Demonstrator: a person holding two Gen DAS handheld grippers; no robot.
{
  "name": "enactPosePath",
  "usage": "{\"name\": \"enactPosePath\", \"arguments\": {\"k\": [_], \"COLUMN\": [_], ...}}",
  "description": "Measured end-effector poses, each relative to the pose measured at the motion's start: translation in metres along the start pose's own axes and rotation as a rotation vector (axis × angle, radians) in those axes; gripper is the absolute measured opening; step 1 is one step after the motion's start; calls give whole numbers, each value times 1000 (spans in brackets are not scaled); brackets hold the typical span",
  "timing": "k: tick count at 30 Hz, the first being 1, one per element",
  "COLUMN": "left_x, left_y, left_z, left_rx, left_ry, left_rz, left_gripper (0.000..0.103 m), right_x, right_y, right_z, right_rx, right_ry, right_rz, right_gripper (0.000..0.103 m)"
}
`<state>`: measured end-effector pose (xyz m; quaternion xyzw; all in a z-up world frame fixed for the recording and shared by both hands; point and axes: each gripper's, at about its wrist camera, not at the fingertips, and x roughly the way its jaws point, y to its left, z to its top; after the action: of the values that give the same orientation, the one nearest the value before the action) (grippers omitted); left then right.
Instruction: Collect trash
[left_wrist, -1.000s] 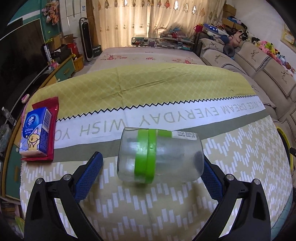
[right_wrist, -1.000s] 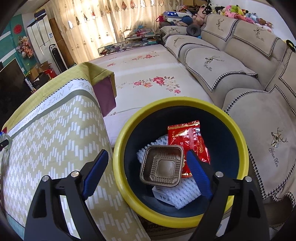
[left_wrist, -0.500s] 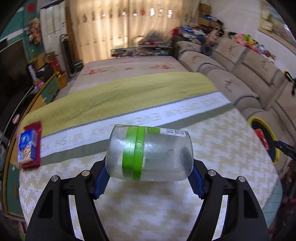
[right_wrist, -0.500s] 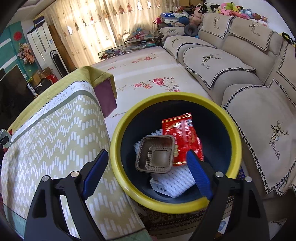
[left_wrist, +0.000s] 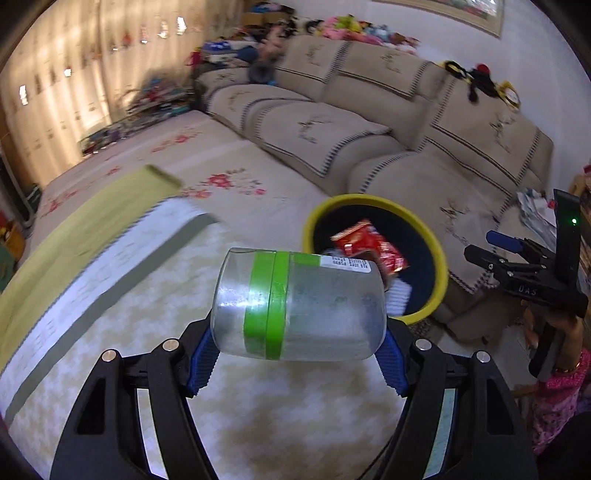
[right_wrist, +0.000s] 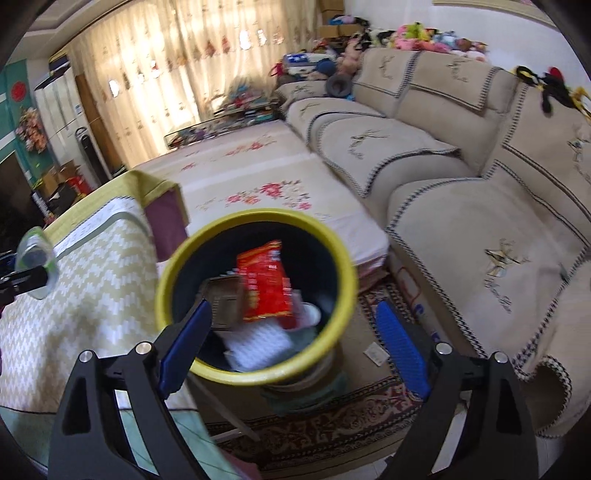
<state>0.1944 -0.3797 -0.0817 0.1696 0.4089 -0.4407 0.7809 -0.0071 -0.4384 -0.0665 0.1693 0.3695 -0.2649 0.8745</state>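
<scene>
A clear plastic jar (left_wrist: 299, 302) with a green band lies sideways in my left gripper (left_wrist: 295, 350), which is shut on its two ends and holds it above the zigzag tablecloth (left_wrist: 110, 295). Just beyond the jar, off the table's corner, stands the yellow-rimmed dark bin (left_wrist: 439, 266) with a red wrapper (left_wrist: 369, 247) inside. In the right wrist view my right gripper (right_wrist: 293, 350) hangs over the near side of the bin (right_wrist: 258, 214); its jaws are opening and hold nothing. The bin holds the red wrapper (right_wrist: 264, 284), a brown tray (right_wrist: 225, 302) and white foam (right_wrist: 258, 343). The jar (right_wrist: 35, 258) shows at far left.
A beige sofa (right_wrist: 461, 206) runs along the right, close behind the bin. A floral mat (right_wrist: 258, 173) covers the floor beyond, and a patterned rug (right_wrist: 332, 424) lies under the bin. A hand in a pink sleeve (left_wrist: 557, 332) carries the right gripper (left_wrist: 487, 248).
The left jaws closed on the jar, lifted it off the cloth and swung it right toward the bin. The right gripper drew back and up from the bin.
</scene>
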Motion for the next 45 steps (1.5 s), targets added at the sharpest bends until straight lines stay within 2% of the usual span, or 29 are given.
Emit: {"name": "enactPosePath", "arguments": {"k": [4, 12, 16, 18, 20, 23, 27, 29, 31, 36, 42, 45], "left_x": [44, 128, 159, 166, 161, 138, 94, 67, 34, -55, -140, -183], "left_y": [-40, -98, -113, -116, -112, -106, -87, -77, -65, -32, 11, 34], "left_z": [28, 64, 73, 75, 74, 71, 61, 51, 36, -21, -104, -149], "left_rx": [37, 120, 137, 135, 125, 120, 71, 39, -2, -103, -244, -372], "left_ry": [65, 145, 173, 180, 159, 109, 47, 13, -43, -180, -242, -265], "left_rz": [-77, -107, -98, -92, -86, -71, -54, -46, -11, 175, 423, 484], "left_gripper": [71, 72, 72, 75, 85, 93, 94, 98, 98, 98, 98, 98], "right_x": [-1, 1, -2, -3, -4, -4, -9, -14, -19, -35, -62, -78], "right_y": [-28, -57, -62, -63, -64, -61, -48, -38, -28, 18, 90, 116], "right_z": [-7, -15, -18, -20, -21, -24, -27, -28, -27, -30, -34, -37], "right_rx": [54, 109, 118, 122, 123, 117, 100, 83, 63, -31, -170, -221], "right_ry": [6, 18, 15, 17, 20, 27, 24, 18, 14, -2, -49, -85], "right_rz": [-10, -16, -11, -8, -4, 2, 20, 35, 48, 128, 219, 244], "right_gripper": [86, 86, 87, 87, 87, 87, 87, 87, 88, 89, 89, 91]}}
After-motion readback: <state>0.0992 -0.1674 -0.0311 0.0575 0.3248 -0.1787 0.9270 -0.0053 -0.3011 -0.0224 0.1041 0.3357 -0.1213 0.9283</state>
